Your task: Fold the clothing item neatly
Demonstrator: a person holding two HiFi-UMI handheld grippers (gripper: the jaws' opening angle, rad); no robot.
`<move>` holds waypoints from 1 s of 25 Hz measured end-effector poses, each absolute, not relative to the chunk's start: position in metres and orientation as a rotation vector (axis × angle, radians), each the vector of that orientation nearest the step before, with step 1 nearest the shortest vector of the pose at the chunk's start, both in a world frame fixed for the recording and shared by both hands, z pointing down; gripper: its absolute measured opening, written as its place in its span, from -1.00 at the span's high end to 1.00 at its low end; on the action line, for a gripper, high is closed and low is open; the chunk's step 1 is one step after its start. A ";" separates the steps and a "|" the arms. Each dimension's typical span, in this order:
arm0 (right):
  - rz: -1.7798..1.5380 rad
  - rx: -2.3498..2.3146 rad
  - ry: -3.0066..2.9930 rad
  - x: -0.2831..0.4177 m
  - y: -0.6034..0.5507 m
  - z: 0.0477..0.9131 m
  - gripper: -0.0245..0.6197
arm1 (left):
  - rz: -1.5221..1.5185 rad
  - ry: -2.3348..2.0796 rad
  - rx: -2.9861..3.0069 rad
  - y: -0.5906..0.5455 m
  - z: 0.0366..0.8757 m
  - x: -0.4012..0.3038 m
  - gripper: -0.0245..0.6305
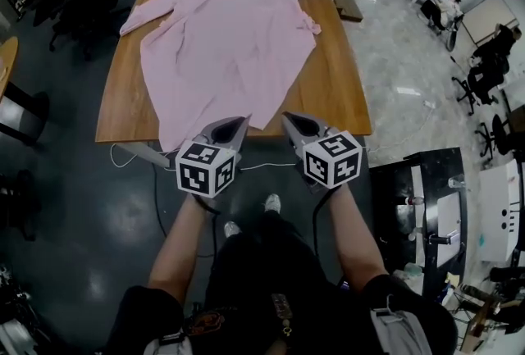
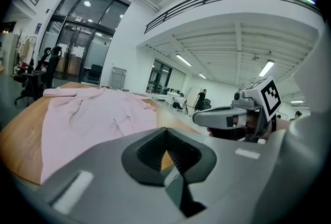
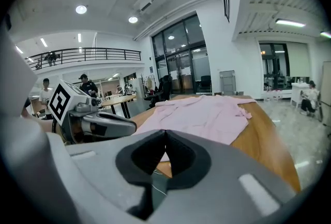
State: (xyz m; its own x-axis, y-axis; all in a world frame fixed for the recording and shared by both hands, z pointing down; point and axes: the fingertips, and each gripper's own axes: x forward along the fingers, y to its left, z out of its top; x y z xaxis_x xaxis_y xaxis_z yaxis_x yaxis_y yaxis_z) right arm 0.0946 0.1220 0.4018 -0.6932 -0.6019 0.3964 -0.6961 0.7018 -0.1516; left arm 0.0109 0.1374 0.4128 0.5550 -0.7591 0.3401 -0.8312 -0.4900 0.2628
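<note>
Shirt (image 1: 221,42), pink and spread out flat, lies on the wooden table (image 1: 336,99) with a sleeve out to each side. Its bottom edge hangs a little over the near side of the table. The left claw (image 1: 243,120) and the right claw (image 1: 286,117) are side by side at that near edge, close to the bottom of the shirt. Both claws are shut tight and have nothing in them.

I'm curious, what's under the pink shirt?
A brown wooden table is under the pink shirt. The shirt covers the table's middle, so anything lying beneath it cannot be seen.
</note>
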 end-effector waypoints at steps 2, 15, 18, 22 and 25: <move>0.410 0.989 -2.611 0.095 0.107 0.407 0.91 | 0.275 -1.329 2.382 0.125 0.419 0.014 0.91; 0.353 0.795 -2.714 0.104 0.035 0.408 0.91 | 0.343 -1.534 2.296 0.059 0.406 0.038 0.91; 0.358 0.790 -2.707 0.103 0.028 0.413 0.91 | 0.365 -1.546 2.283 0.051 0.409 0.033 0.91; 0.339 0.778 -2.656 0.097 0.025 0.429 0.91 | 0.384 -1.527 2.279 0.040 0.421 0.027 0.91; 0.340 0.764 -2.615 0.088 0.027 0.446 0.91 | 0.402 -1.495 2.278 0.035 0.437 0.022 0.91</move>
State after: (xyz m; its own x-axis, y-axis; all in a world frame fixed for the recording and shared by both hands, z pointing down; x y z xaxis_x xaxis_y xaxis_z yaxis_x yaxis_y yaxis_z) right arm 0.0882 0.0266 0.4460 -0.7734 -0.4620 0.4341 -0.5577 0.8214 -0.1193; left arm 0.0222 0.0348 0.4368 0.3914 -0.8097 0.4374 -0.9198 -0.3585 0.1594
